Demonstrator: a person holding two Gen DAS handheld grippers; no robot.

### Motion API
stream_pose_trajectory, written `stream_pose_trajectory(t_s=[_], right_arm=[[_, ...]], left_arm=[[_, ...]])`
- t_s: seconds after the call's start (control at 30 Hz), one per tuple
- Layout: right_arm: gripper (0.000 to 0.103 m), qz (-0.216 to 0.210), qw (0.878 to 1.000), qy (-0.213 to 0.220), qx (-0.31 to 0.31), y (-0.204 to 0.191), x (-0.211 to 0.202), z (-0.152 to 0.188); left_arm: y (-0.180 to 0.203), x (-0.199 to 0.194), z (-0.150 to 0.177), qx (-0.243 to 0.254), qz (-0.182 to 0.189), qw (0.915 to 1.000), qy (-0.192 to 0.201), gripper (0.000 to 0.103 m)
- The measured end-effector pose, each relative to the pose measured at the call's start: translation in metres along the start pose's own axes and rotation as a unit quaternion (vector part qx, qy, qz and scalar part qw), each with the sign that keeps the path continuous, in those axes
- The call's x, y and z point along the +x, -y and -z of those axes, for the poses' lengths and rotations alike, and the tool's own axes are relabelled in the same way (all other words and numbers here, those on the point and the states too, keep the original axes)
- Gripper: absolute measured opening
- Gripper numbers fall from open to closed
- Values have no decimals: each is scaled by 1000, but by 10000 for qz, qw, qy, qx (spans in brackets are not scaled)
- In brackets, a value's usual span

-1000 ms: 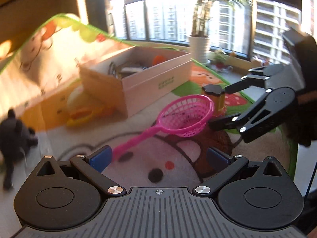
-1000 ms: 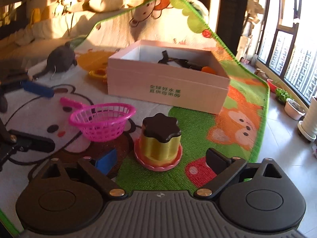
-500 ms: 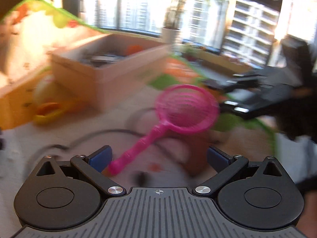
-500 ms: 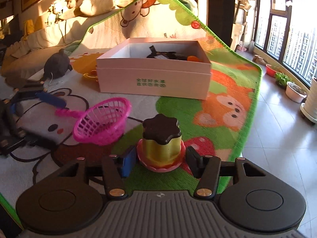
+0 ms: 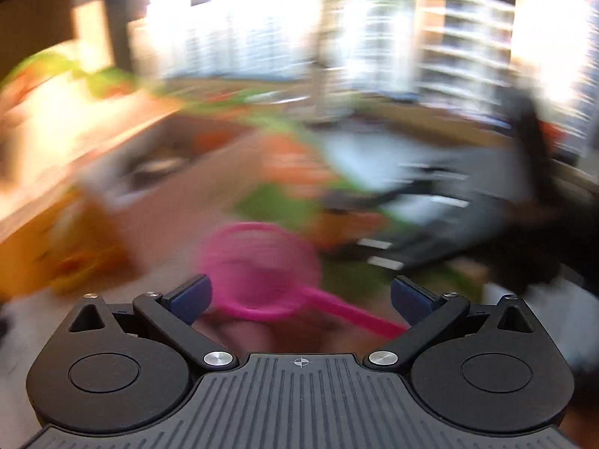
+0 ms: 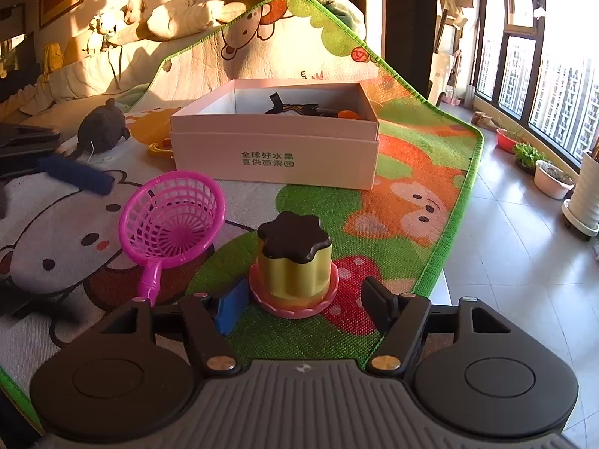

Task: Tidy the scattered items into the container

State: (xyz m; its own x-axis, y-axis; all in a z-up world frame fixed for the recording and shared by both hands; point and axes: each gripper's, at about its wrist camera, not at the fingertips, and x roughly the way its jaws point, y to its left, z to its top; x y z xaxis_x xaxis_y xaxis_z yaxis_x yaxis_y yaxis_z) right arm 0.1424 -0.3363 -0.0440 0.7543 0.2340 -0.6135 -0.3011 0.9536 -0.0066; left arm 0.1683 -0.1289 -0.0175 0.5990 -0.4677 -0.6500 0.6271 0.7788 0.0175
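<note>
Between my right gripper (image 6: pixel 303 299) pads, jaws opening and not yet pressing, the pudding toy (image 6: pixel 294 267) stands on the mat (image 6: pixel 411 172) before the box (image 6: pixel 273 157); it looks light, rigid, slick plastic; I'd pinch its fluted yellow sides; my left gripper (image 5: pixel 299 295) hangs unclenched over the pink strainer (image 5: pixel 262 262)

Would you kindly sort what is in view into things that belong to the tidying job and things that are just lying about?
Part of the job:
- pink scoop net
- yellow toy pudding, between the opening right claw
- grey plush mouse
- cardboard box

Just lying about:
- cartoon play mat
- white plant pots
- stuffed toys on the sofa
</note>
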Motion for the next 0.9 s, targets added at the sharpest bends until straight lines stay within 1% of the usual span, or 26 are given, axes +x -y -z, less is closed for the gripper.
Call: stream_pose_trajectory(t_s=[0.03, 0.07, 0.13, 0.2, 0.27, 0.33, 0.4, 0.5, 0.57, 0.63, 0.7, 0.8, 0.87, 0.9], right_arm=[[68, -16, 10000, 32, 9, 1, -1, 0], [68, -44, 10000, 55, 25, 2, -2, -1], [71, -99, 9999, 78, 39, 2, -5, 1], [72, -21, 10000, 92, 2, -2, -8, 6], [72, 74, 9997, 201, -116, -13, -14, 12], [73, 10, 9992, 336, -207, -28, -22, 17], [74, -191, 9987, 381, -291, -41, -26, 21], [74, -678, 9964, 379, -353, -56, -29, 24], [75, -799, 9950, 442, -402, -60, -32, 24], [79, -711, 9954, 500, -390, -56, -37, 23], [82, -575, 9965, 520, -320, -47, -41, 23], [86, -211, 9981, 518, -268, -33, -47, 26], [86, -33, 9986, 497, -192, -24, -49, 27], [86, 43, 9986, 499, -143, -19, -50, 28]], left_arm=[[-3, 7, -1, -304, -153, 9994, -68, 103], [-7, 12, -1, -575, -203, 9981, -126, 103], [-11, 16, 3, -947, -150, 9952, -195, 103], [-16, 13, 7, -1043, -33, 9943, -202, 103], [-25, 6, 10, -1130, -56, 9935, -149, 103], [-34, -2, 11, -1235, -78, 9923, -96, 103], [-40, -9, 11, -1281, -47, 9917, -24, 103], [-44, -13, 8, -1197, 76, 9928, 69, 103], [-40, -13, 6, -1099, 135, 9938, 79, 103], [-33, -10, 6, -885, 205, 9958, 66, 103], [-25, -5, 5, -517, 249, 9983, 40, 103], [-15, 13, 3, 3, 109, 9999, -83, 103], [-14, 26, 2, 81, 88, 9995, -285, 103], [-13, 30, 2, 41, 188, 9990, -392, 103]])
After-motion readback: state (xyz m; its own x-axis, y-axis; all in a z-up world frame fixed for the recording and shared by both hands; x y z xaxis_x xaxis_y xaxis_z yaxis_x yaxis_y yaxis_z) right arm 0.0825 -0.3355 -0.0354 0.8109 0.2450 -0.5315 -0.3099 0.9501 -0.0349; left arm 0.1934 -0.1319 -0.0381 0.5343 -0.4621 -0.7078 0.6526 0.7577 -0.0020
